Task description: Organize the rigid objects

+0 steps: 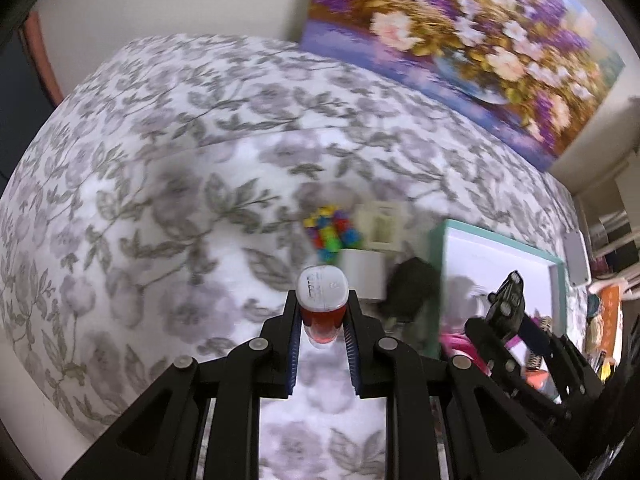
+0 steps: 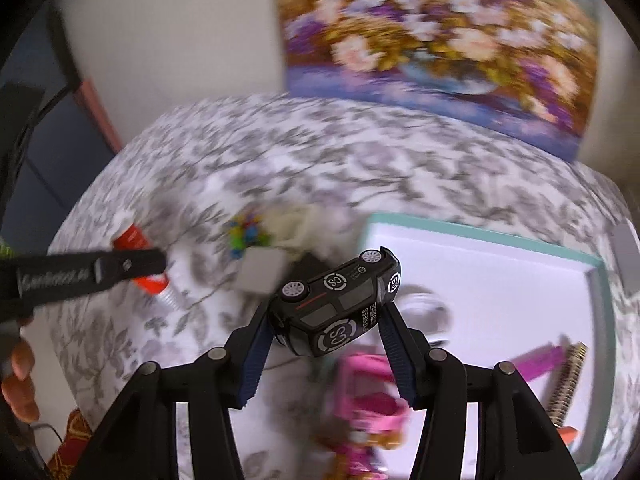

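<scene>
My left gripper is shut on a small bottle of red liquid with a white cap, held above the floral bedspread. It also shows in the right wrist view, with the red bottle in it. My right gripper is shut on a black toy van, tilted on its side, above the left edge of a teal-rimmed white tray. The van and the tray also show at the right of the left wrist view.
On the bed beside the tray lie a colourful block toy, a cream frame-like piece, a white box and a dark object. In the tray are a pink toy, a purple stick and a comb. A flower painting leans on the wall.
</scene>
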Demonstrator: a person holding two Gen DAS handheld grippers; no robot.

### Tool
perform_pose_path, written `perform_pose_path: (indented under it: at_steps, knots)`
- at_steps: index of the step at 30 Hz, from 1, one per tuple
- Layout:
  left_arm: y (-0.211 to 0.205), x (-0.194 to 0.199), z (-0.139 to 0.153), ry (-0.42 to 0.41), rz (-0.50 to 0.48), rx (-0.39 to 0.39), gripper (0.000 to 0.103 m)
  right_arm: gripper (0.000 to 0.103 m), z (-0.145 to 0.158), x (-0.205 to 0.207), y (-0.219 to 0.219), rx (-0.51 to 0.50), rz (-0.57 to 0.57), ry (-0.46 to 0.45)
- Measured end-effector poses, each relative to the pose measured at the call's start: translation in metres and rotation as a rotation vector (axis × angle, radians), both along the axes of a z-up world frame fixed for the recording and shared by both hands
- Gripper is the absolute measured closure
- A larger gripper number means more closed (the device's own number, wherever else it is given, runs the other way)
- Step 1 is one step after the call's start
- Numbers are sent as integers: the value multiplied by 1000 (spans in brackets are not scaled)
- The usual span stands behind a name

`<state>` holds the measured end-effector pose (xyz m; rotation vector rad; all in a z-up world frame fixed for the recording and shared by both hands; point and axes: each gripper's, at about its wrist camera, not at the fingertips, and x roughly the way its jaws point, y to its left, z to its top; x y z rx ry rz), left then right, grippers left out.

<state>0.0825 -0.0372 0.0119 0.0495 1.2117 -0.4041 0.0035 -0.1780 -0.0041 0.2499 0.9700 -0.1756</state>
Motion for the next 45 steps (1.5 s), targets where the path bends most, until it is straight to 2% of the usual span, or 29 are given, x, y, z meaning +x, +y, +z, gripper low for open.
perform_pose_path:
  at_steps: [10,16,21,39,43,45]
  knots:
    - [-74,-41,12,-35,-138,0,82,46,1,-43,-86,10,-222,-14]
    - [-121,-76,9,-49,-272,20,82,46,-8,-67,-120,17,-316,10]
    - [-144,-94,1,-75,-333,62,82,46,-13,-80,-134,20,-351,24]
    - [-162,-102,-12,-67,-366,84,81,46,-25,-92,-146,28,-369,58]
    - [-162,-101,-16,-66,-361,112,78,46,-28,-91,-145,24,-364,72]
    - [-161,-100,-18,-56,-354,113,69,46,-29,-91,-145,25,-363,77]
